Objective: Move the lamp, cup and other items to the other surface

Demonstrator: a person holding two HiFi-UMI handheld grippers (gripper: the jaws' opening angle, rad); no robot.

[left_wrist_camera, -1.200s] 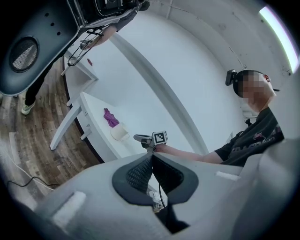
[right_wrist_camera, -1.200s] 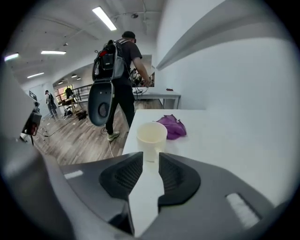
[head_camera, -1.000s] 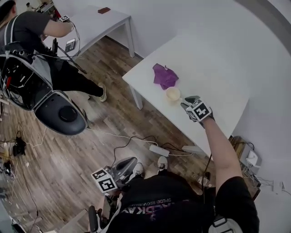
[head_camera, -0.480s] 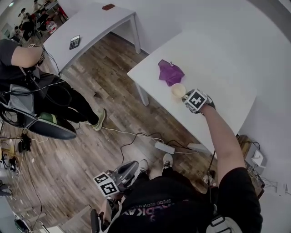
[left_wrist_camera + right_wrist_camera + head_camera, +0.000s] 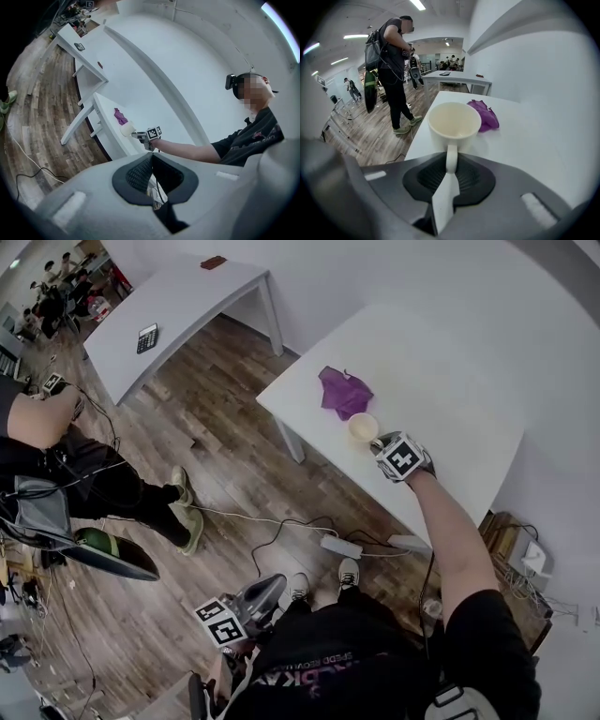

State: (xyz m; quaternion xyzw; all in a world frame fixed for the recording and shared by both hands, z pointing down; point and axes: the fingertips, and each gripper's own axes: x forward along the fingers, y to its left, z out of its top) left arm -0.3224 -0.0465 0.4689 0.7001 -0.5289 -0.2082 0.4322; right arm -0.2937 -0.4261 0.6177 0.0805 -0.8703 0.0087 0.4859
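A cream cup (image 5: 361, 427) stands near the front edge of the white table (image 5: 450, 381), just in front of a crumpled purple cloth (image 5: 344, 393). My right gripper (image 5: 380, 442) reaches down to the cup from its right. In the right gripper view the cup (image 5: 454, 124) fills the middle, and its handle sits between the jaws of the right gripper (image 5: 451, 161), which have just been closing and now pinch it. The cloth (image 5: 485, 115) lies behind. My left gripper (image 5: 272, 585) hangs low by my legs, jaws together and empty; its view shows the left gripper (image 5: 152, 157), the cup (image 5: 127, 129) and the cloth (image 5: 119, 116).
A second white table (image 5: 178, 306) stands far left with a calculator (image 5: 146, 337) and a small dark object (image 5: 214, 262) on it. A person (image 5: 56, 427) stands on the wooden floor at left. A power strip (image 5: 342, 547) and cables lie under the near table's edge.
My right gripper has come down a little onto the cup's handle. The person at left has moved further left and down in the head view. The left gripper stays put.
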